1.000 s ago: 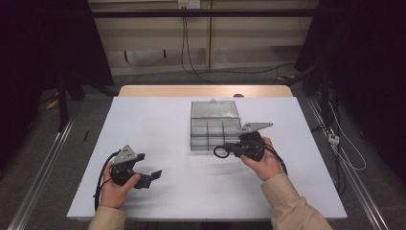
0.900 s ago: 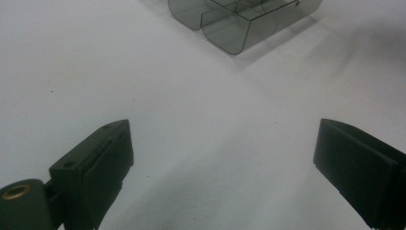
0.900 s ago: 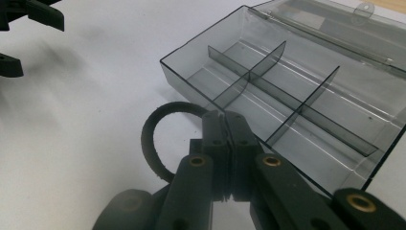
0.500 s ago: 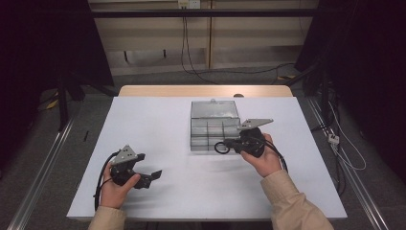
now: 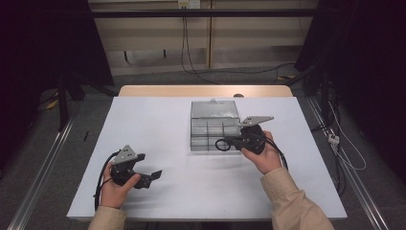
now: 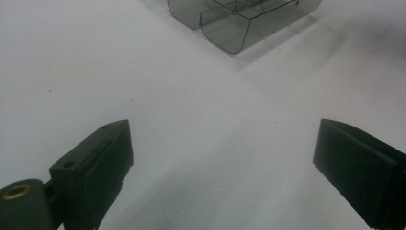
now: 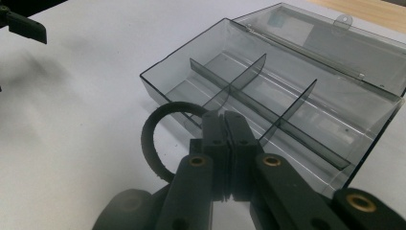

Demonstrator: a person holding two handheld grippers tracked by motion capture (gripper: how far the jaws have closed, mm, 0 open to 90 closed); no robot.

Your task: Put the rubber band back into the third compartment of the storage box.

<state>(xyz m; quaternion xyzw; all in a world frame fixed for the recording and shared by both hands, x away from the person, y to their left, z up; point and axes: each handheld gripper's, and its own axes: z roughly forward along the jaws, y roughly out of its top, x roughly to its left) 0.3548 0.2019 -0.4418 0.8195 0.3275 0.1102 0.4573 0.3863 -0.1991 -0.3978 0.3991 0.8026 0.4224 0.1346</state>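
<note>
A clear grey compartment box [image 5: 194,143] lies on the white table with its lid [image 5: 214,108] folded open at the back. My right gripper [image 5: 231,142] hovers at the box's front edge, shut on a black ring [image 5: 220,144]. In the right gripper view the jaws [image 7: 223,117] pinch the ring [image 7: 149,143] at its side, just above the box's front compartments [image 7: 206,88]. My left gripper [image 5: 149,176] rests open near the table's front left, with nothing between its pads [image 6: 107,158]. The box [image 6: 230,28] is far ahead of it.
The white table [image 5: 158,120] has free room to the left of the box and along its front. Its wooden far edge [image 5: 206,91] borders a dark floor with cables. The left gripper's jaw [image 7: 24,24] shows at the top left of the right gripper view.
My right gripper has edged slightly up and toward the box with the ring still in it. The left hand has not moved.
</note>
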